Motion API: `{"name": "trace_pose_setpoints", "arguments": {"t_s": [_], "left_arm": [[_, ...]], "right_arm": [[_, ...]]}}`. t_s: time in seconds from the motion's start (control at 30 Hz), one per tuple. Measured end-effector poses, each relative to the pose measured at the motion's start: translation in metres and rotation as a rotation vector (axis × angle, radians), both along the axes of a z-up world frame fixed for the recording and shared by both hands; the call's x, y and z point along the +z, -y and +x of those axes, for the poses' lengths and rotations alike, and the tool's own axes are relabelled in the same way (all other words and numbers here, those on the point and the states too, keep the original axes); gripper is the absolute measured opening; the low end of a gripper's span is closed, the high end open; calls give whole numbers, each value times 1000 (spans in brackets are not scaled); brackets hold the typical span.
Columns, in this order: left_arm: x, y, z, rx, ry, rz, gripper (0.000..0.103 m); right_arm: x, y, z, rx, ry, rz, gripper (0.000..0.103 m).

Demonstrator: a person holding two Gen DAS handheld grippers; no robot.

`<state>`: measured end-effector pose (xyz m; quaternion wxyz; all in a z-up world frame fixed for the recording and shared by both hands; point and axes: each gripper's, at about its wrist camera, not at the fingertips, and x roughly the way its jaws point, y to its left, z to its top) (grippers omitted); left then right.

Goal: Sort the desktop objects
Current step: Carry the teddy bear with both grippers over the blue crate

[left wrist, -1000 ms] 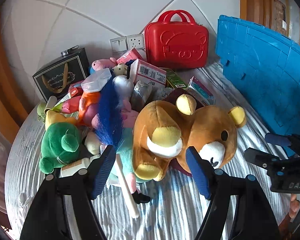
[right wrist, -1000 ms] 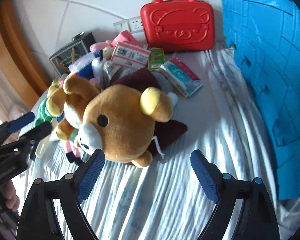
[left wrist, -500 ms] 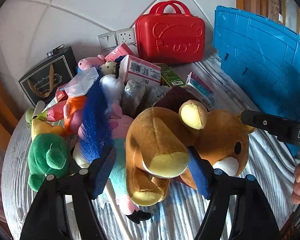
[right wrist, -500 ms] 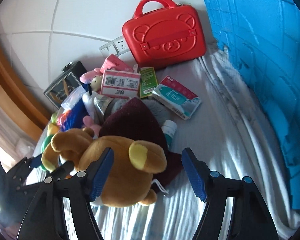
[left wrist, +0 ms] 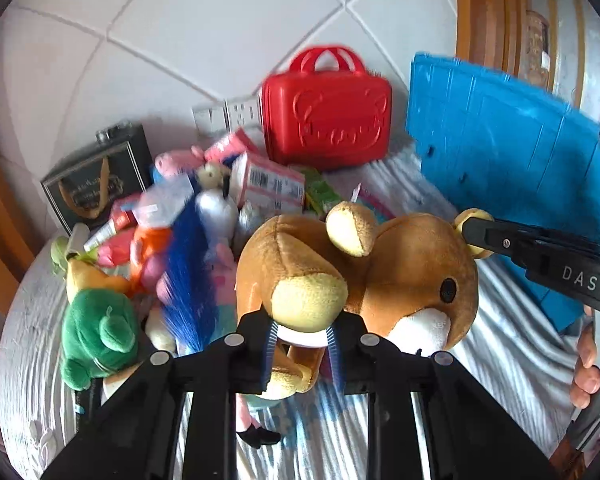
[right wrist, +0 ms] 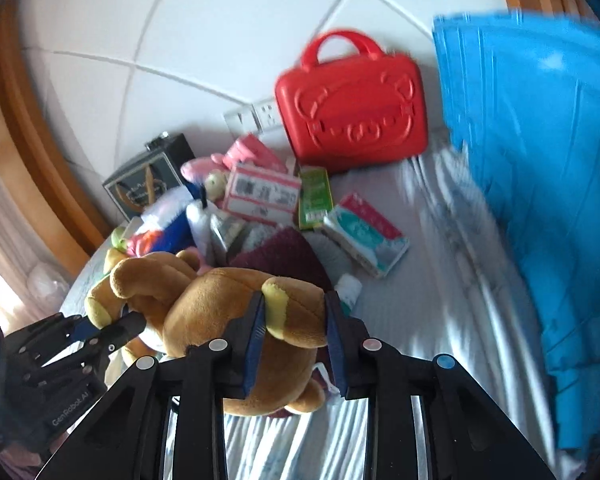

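A brown teddy bear (left wrist: 412, 264) with yellow ears and paws lies at the front of a toy pile on the striped cloth. My left gripper (left wrist: 300, 332) is closing, and its blue pads press on the bear's yellow-soled foot. In the right wrist view the bear (right wrist: 212, 308) fills the lower middle, and my right gripper (right wrist: 294, 312) is shut on its yellow ear and the top of its head. The right gripper's finger (left wrist: 540, 256) shows at the bear's far ear in the left wrist view. The left gripper (right wrist: 100, 328) shows at the bear's paw in the right wrist view.
A red bear-embossed case (left wrist: 326, 120) stands against the tiled wall. A blue crate (left wrist: 508, 168) rises at the right. Behind the bear lie a green plush (left wrist: 100, 332), a black boxed flask (left wrist: 96, 184), cartons, a maroon cloth (right wrist: 284, 256) and a tissue pack (right wrist: 364, 236).
Both grippers moved in from open and closed on the bear, the left on its foot, the right on its ear. The bear has risen slightly from the cloth.
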<state>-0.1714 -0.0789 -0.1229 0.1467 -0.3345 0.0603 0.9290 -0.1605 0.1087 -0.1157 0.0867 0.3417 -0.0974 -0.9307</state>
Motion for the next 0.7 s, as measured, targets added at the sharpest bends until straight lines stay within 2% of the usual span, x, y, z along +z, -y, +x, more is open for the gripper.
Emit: {"name": "trace_pose_setpoints", "arguments": {"t_s": [0.2,0.33,0.53,0.7], "left_arm": [[68,-14,30,-15,-170,106,22],[112,-43,52,-24,-269,173,22],[170,-130,96,-16,-424,258,22],[197,-229,122,-49,-476,322,22]], "right_arm": [[85,-7,44,-32,-201,111,28],[140,-35,73,-58,-329,156,28],[208,-111,128,-66,-499,230,28],[245,-202,172,-103,-589,309,28]]}}
